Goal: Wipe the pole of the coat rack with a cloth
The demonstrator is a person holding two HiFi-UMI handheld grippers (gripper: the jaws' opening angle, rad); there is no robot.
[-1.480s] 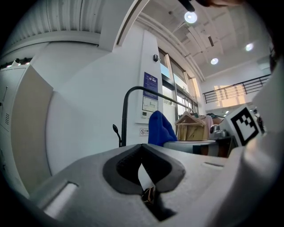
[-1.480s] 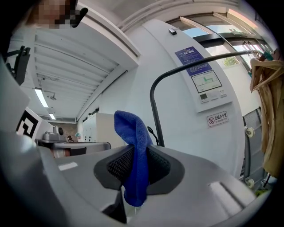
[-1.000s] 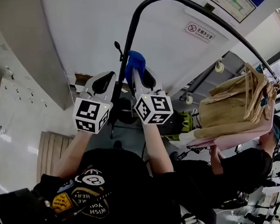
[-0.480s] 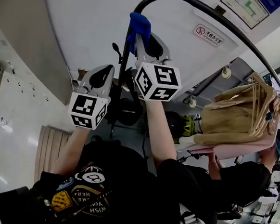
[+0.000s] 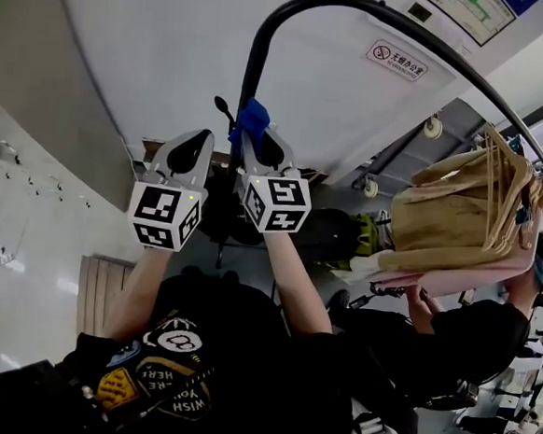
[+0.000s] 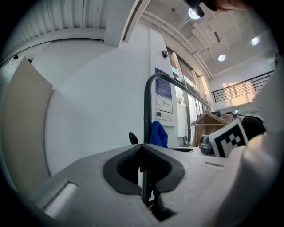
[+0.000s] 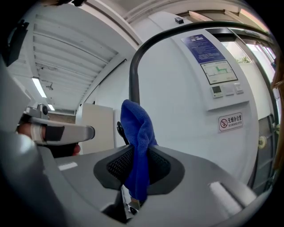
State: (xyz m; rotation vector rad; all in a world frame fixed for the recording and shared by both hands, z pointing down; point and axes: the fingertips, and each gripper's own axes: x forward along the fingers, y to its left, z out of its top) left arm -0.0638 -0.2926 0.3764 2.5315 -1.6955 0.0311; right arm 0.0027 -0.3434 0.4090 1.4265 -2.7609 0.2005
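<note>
The coat rack's black pole (image 5: 254, 60) rises in front of me and bends over to the right. A blue cloth (image 5: 252, 118) is pinched in my right gripper (image 5: 250, 135), which is shut on it and holds it against the pole at about mid-height. In the right gripper view the cloth (image 7: 138, 133) stands up between the jaws and hides the lower pole (image 7: 133, 84). My left gripper (image 5: 205, 141) is just left of the pole, jaws closed and empty. In the left gripper view the pole (image 6: 146, 111) runs thin beyond the closed tips (image 6: 141, 146).
Beige and pink clothes on wooden hangers (image 5: 459, 217) hang from the bar at the right. A person in black (image 5: 468, 339) crouches below them. A small black knob (image 5: 222, 105) sticks out of the pole. White wall with a sign (image 5: 396, 59) behind; slatted board (image 5: 102, 287) on the floor.
My right gripper slid the blue cloth up the pole, then back down to a little below where it started. The left gripper has hardly moved.
</note>
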